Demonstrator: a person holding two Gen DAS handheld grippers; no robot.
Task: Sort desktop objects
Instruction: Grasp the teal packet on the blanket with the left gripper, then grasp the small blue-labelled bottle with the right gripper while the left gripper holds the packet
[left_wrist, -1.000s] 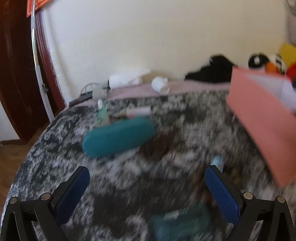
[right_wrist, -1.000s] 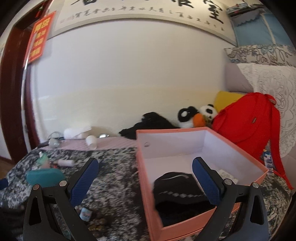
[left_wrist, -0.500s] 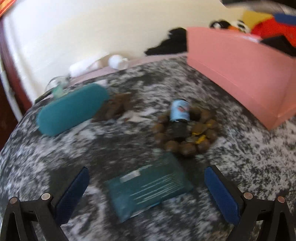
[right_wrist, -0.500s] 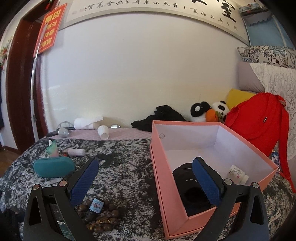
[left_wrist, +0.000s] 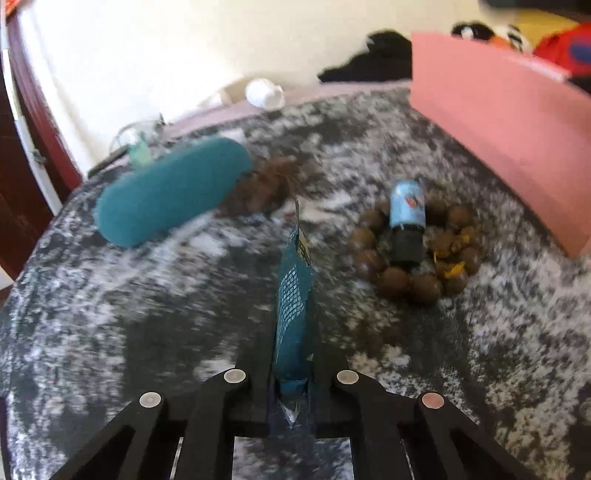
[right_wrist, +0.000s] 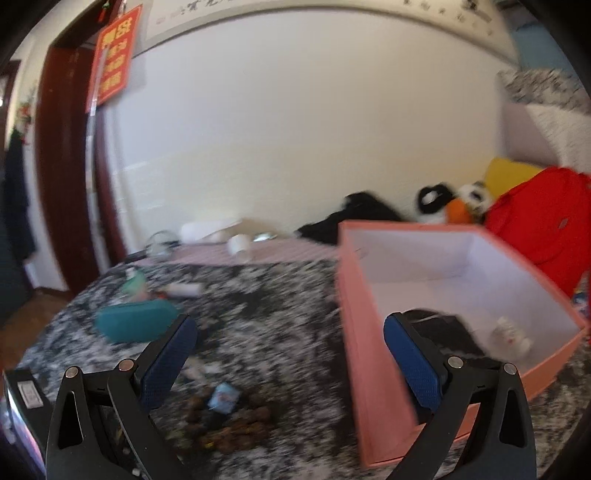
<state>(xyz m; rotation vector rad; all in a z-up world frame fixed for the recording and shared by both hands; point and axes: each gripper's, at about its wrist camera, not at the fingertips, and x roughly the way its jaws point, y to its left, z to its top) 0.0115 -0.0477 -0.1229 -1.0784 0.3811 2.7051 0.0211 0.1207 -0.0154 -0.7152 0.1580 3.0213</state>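
My left gripper (left_wrist: 293, 369) is shut on a flat teal packet (left_wrist: 293, 306), held edge-on above the grey patterned cover (left_wrist: 147, 332). A small blue-labelled bottle (left_wrist: 406, 218) lies inside a ring of brown beads (left_wrist: 402, 284) to the right; both show in the right wrist view, the bottle (right_wrist: 223, 397) and the beads (right_wrist: 236, 424). A teal case (left_wrist: 170, 195) lies at the back left, also in the right wrist view (right_wrist: 135, 319). My right gripper (right_wrist: 290, 354) is open and empty, hovering by the pink box (right_wrist: 369, 350), which holds a black item (right_wrist: 443, 332) and a white item (right_wrist: 511, 334).
A brown clump (left_wrist: 262, 188) lies next to the teal case. A white cup (left_wrist: 264, 92), a pale green bottle (left_wrist: 140, 153) and a black cloth (left_wrist: 373, 59) lie at the far edge. A red backpack (right_wrist: 543, 232) and a panda toy (right_wrist: 454, 201) sit behind the box.
My left gripper has shut on the teal packet that lay flat before it and lifted it on edge. The right gripper has shifted a little; its view is blurred.
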